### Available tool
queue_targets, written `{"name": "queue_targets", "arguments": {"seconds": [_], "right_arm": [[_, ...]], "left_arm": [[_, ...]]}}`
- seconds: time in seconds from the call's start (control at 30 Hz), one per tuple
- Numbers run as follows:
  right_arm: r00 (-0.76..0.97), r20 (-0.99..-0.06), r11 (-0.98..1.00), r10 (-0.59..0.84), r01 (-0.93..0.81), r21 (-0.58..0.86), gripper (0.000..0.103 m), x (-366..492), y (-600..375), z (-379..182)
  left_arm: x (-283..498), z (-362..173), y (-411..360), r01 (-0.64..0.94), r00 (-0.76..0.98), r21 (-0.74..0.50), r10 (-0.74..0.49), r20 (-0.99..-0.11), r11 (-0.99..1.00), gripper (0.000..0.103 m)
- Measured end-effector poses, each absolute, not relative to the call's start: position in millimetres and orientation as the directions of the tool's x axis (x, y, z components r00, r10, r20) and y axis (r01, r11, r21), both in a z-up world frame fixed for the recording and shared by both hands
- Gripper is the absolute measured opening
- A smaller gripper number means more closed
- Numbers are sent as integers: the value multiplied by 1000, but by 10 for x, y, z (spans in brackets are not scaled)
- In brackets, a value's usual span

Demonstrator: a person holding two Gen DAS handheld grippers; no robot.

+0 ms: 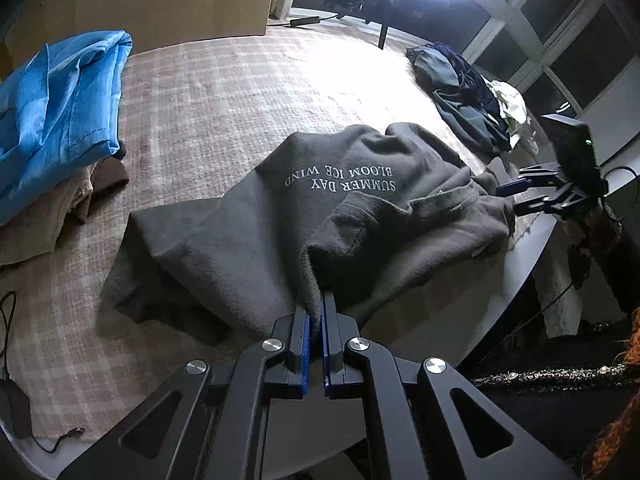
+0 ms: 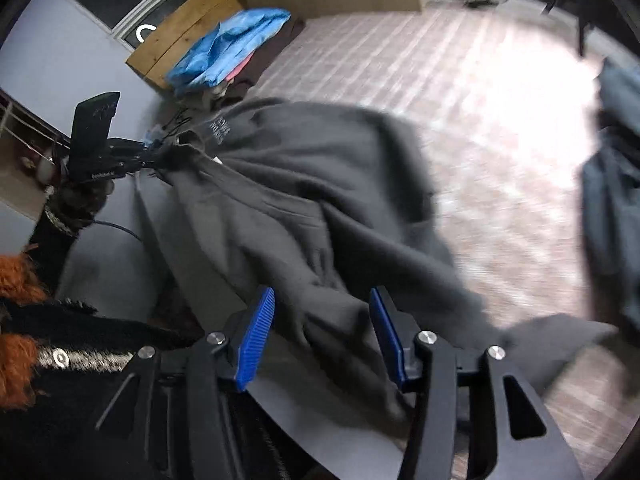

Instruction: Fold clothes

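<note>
left gripper (image 1: pixel 316 312) fingers pinched closed, right gripper (image 2: pixel 322 320) fingers spread apart.

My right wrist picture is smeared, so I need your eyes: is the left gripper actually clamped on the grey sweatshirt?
Observer: Yes. In the left wrist view the left gripper is shut on a fold of the grey sweatshirt.
Operator: Which way does its print face?
Observer: Up; the white lettering reads upside down from that camera.
Operator: Anything left to fold?
Observer: A heap of dark clothes with a pale piece lies beyond the sweatshirt.
</note>
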State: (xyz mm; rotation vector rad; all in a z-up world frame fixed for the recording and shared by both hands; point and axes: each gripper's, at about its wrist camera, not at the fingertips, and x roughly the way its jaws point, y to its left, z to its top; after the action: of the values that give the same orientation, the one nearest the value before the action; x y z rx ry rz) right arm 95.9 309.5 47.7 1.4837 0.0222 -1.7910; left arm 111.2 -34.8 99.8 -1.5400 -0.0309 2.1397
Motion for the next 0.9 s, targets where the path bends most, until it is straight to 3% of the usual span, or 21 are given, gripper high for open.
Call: {"name": "queue_targets", "arguments": {"seconds": [0.1, 0.13, 0.17, 0.2, 0.3, 0.43, 0.53, 0.67, 0.8, 0.9], "right_arm": [[34, -865, -685, -500, 595, 420, 49, 987, 2886, 242], [27, -880, -691, -474, 609, 391, 39, 1007, 2825, 194], [14, -889, -691, -457, 623, 365, 12, 1027, 2776, 198], [-8, -890, -693, -456, 631, 349, 9, 1037, 2748, 260], [-172, -864, -726, -473, 632, 271, 9, 953, 2786, 736], [-426, -761, -816, -490, 530, 229, 9, 710, 3093, 1608], [-509, -730, -859, -456, 466, 211, 9, 714, 3318, 1933], [-510, -755, -887, -412, 413, 204, 9, 932, 3398, 1827], [-483, -801, -913, -353, 365, 183, 9, 1043, 3314, 1474], [-459, -822, -924, -336, 329, 194, 9, 1032, 3361, 1239]], "left_arm": [[1081, 1009, -371, -381, -257, -290, 402, -879, -878, 4], [1063, 1043, -374, -383, -271, -287, 404, -874, -878, 4], [1035, 1097, -376, -386, -293, -280, 404, -866, -879, 4], [992, 1166, -377, -390, -316, -273, 407, -857, -879, 4], [796, 1437, -371, -414, -386, -258, 425, -818, -873, 4], [494, 1888, -247, -508, -429, -248, 492, -757, -825, 4], [348, 1946, -131, -574, -398, -242, 524, -753, -783, 4], [256, 1663, -40, -603, -340, -228, 505, -793, -764, 14], [247, 1308, -135, -590, -285, -247, 484, -827, -769, 31], [178, 1105, -200, -561, -230, -279, 471, -852, -779, 31]]}}
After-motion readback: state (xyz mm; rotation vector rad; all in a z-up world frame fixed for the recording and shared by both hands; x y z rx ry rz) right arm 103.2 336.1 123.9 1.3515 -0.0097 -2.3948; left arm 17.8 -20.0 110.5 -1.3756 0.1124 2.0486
